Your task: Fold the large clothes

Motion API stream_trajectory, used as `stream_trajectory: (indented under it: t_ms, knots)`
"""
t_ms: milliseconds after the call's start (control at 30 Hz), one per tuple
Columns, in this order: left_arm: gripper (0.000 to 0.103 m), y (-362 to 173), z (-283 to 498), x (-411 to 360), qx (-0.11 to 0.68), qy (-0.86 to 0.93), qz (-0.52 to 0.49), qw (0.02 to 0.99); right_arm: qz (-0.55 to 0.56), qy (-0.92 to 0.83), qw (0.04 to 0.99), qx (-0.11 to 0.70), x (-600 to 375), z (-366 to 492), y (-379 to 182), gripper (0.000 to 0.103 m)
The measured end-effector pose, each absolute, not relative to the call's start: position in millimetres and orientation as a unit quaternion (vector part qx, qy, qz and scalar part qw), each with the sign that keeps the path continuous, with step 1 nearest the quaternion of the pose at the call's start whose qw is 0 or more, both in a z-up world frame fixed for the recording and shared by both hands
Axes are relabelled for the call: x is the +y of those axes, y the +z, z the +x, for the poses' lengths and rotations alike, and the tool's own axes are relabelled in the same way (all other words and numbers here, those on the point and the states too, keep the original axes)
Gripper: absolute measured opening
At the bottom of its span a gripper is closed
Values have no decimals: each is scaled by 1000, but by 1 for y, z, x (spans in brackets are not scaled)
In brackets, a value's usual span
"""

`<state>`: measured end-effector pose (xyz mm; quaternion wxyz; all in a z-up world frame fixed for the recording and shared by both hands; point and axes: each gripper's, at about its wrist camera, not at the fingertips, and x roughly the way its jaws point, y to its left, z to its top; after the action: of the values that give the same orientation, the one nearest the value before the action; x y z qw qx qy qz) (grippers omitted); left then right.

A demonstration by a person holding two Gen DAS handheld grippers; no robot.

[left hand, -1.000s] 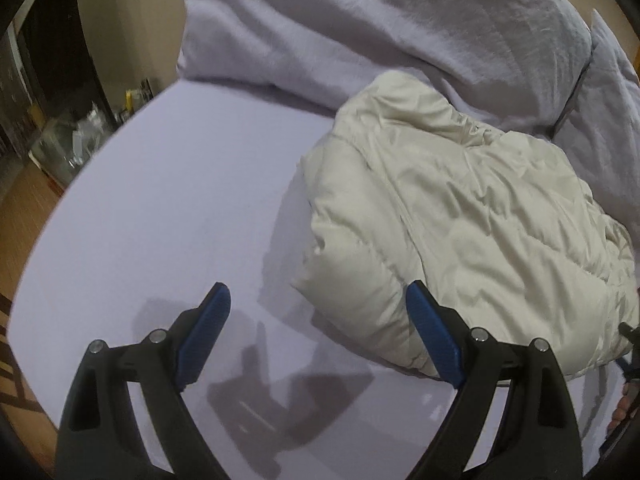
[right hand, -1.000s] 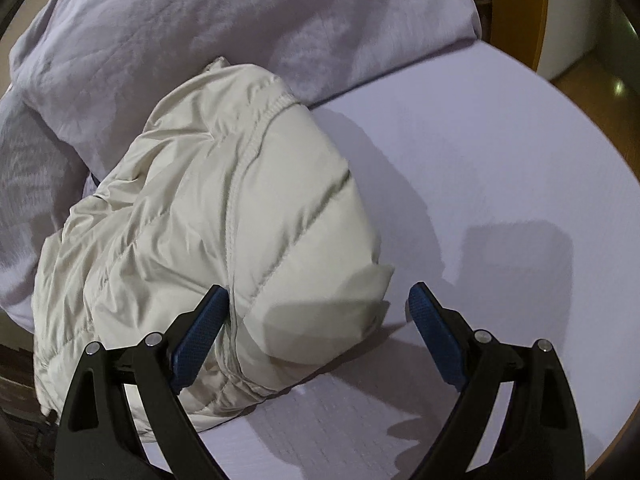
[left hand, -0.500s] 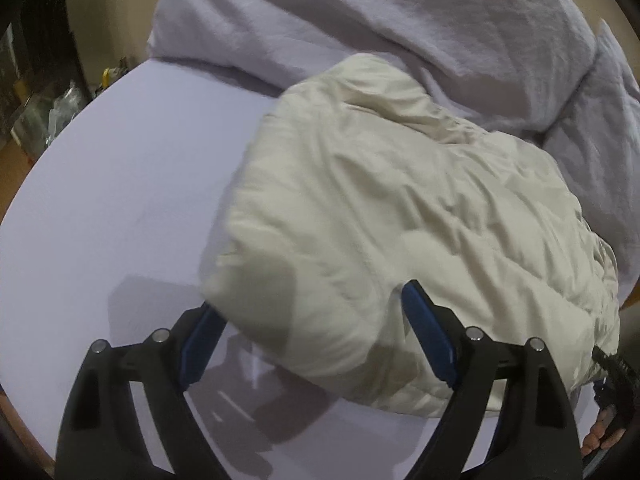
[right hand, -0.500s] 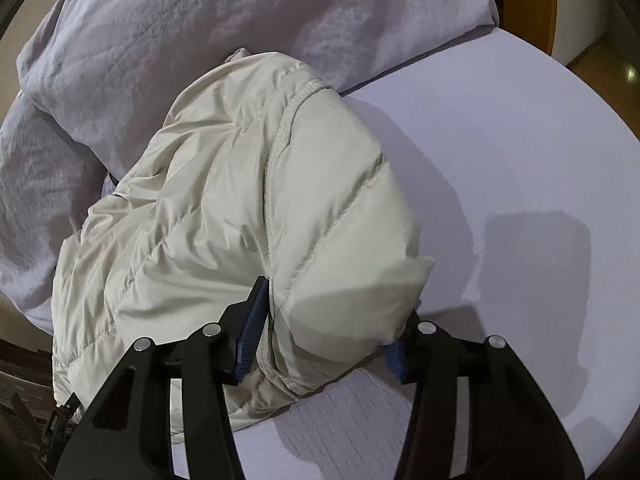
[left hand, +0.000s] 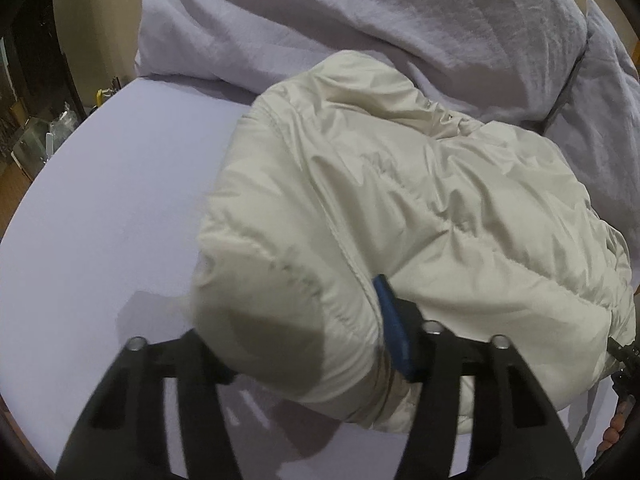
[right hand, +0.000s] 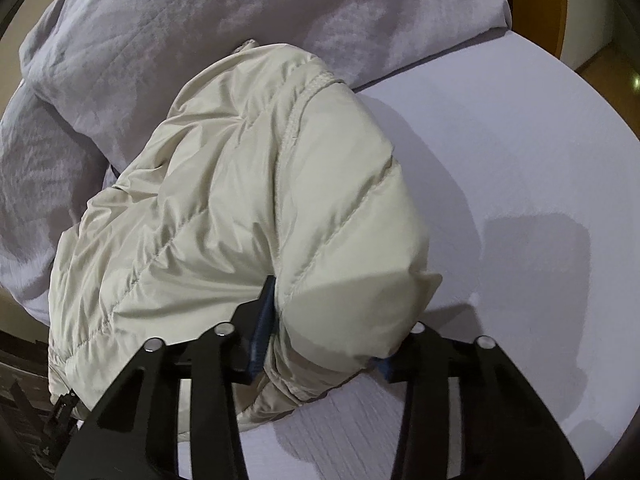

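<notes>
A cream puffer jacket (left hand: 420, 208) lies bunched on a bed with a pale lilac sheet (left hand: 120, 200). My left gripper (left hand: 296, 344) is shut on the jacket's near left corner, with the padded fabric bulging between its blue pads. In the right wrist view the same jacket (right hand: 240, 200) fills the left and middle. My right gripper (right hand: 324, 336) is shut on the jacket's near right corner. The left finger's blue pad (right hand: 262, 320) presses into a seam fold; the right pad is mostly hidden by fabric.
A rumpled lilac duvet (left hand: 380, 20) is heaped behind the jacket and also shows in the right wrist view (right hand: 200, 40). The bare sheet (right hand: 520, 160) spreads to the right. An orange wooden frame (right hand: 536, 4) stands at the far right. Clutter (left hand: 36, 136) sits beside the bed's left edge.
Both grippers moved forward onto the jacket's near corners and closed on the padded fabric. They were wide open a second ago. The gripped corners have bulged up.
</notes>
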<state>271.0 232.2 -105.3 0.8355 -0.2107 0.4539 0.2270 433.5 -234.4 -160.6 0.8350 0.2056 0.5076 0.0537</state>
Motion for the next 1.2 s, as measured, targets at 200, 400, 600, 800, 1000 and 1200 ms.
stream_trajectory:
  t_ms: [200,400,600,800,1000,1200]
  knots:
    - [35,-93,262,227,444,225,-191,846,190,55,845,497,-224,426,-154,29]
    - [32,-81,230,226,433,224,-184,854,199,69,843,495,-230,393,-151,27]
    - [32,-90,163,236,430,222,-194,854,209,96,837,496,-233,328,-155,27]
    - [33,-90,103,246,431,233,-199,849,216,114,833,497,-233,265,-157,27]
    - [44,-95,87,252,440,246,-212,837,177,95,851,486,-240,234,-140,44]
    - [75,-101,83,271,434,277,-266,815,130,69,883,445,-239,225,-103,58]
